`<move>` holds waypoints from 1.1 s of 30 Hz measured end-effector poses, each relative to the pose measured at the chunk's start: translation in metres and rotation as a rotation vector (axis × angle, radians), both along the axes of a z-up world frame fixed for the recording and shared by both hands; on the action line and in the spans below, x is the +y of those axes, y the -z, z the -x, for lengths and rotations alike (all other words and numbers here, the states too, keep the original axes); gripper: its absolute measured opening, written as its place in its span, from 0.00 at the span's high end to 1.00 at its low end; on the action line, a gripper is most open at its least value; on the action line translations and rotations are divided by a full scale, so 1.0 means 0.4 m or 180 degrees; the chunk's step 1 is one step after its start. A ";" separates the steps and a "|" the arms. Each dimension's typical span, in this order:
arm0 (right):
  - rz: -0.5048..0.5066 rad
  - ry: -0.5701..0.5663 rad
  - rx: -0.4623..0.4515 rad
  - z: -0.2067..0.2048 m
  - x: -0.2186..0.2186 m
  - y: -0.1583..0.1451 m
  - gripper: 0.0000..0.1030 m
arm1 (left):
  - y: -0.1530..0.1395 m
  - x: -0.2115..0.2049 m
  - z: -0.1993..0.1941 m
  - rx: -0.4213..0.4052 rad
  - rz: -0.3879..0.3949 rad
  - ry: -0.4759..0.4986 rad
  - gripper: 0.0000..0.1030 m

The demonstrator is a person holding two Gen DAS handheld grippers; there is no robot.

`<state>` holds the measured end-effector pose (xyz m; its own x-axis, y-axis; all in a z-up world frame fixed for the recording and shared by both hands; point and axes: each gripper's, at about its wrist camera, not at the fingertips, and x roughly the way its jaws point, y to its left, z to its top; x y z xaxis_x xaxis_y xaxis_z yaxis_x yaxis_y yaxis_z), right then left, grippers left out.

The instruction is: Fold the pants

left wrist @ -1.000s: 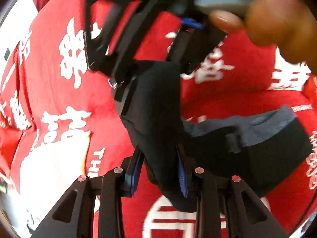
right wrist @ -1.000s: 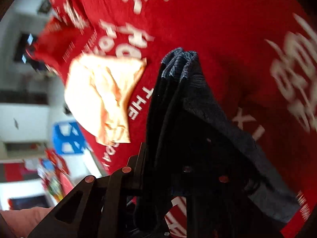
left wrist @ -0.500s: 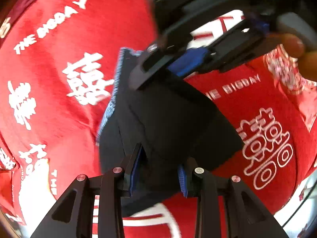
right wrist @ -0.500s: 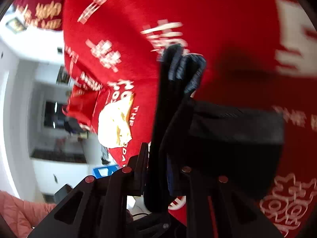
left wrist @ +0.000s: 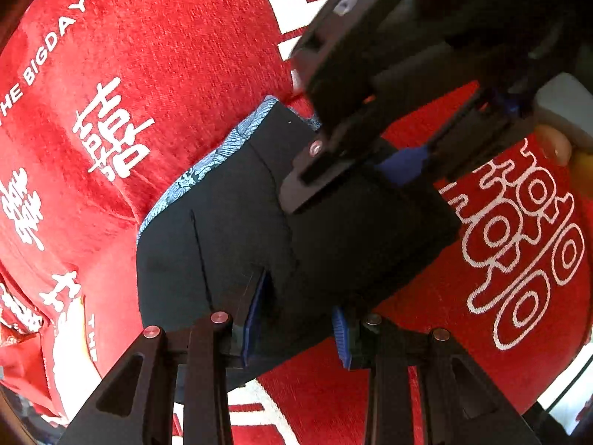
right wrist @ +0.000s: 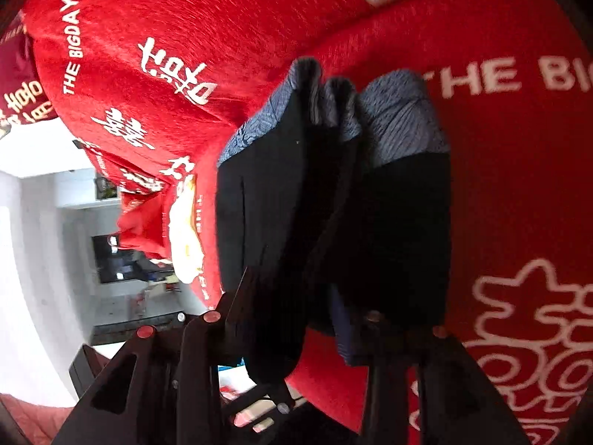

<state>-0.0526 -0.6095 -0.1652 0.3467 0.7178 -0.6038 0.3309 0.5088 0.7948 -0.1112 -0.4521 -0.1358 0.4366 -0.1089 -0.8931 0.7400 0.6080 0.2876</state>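
Looking along the left gripper, its two blue-padded fingers are closed onto a bunched edge of the dark pants, with cloth filling the gap between them. The pants lie folded over on a red cloth printed with white characters and the words "THE BIGDAY". A strip of blue patterned lining shows along the far edge. The right gripper reaches in from the upper right and covers the top corner of the garment; its upper body is blurred and cut off by the frame. A fingertip shows at the far right edge.

From the right wrist, the right gripper has its fingers pinched on several stacked layers of the pants, which hide the pads almost entirely. The layers fan out ahead, grey-blue lining at their far ends. The red cloth lies beneath. A dim, blurred room shows at the left.
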 end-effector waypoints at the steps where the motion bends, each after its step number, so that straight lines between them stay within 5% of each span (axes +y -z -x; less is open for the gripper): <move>1: -0.0119 0.0011 -0.0028 -0.006 0.005 -0.004 0.84 | -0.009 -0.002 -0.003 0.0001 0.0000 -0.0029 0.68; 8: 0.0028 0.0024 -0.0272 0.013 -0.020 -0.089 0.87 | -0.036 -0.033 -0.007 0.0097 0.0152 -0.0122 0.68; 15: 0.0324 0.0097 0.0091 0.077 -0.042 0.037 0.85 | 0.035 -0.024 0.020 0.0258 0.0031 -0.0045 0.59; 19: 0.0452 0.0213 0.0083 0.096 -0.035 0.024 0.84 | -0.019 0.036 0.001 0.0397 0.0179 -0.0181 0.16; 27: 0.1271 -0.0014 0.0177 0.097 0.016 -0.046 0.74 | -0.075 0.194 -0.123 0.0695 0.0294 -0.1033 0.16; 31: 0.1786 0.0019 0.0313 0.130 0.014 -0.075 0.49 | -0.073 0.256 -0.150 0.0798 0.0310 -0.1334 0.16; 33: 0.1826 0.0052 0.0309 0.142 0.009 -0.086 0.49 | -0.074 0.277 -0.162 0.0796 0.0352 -0.1362 0.16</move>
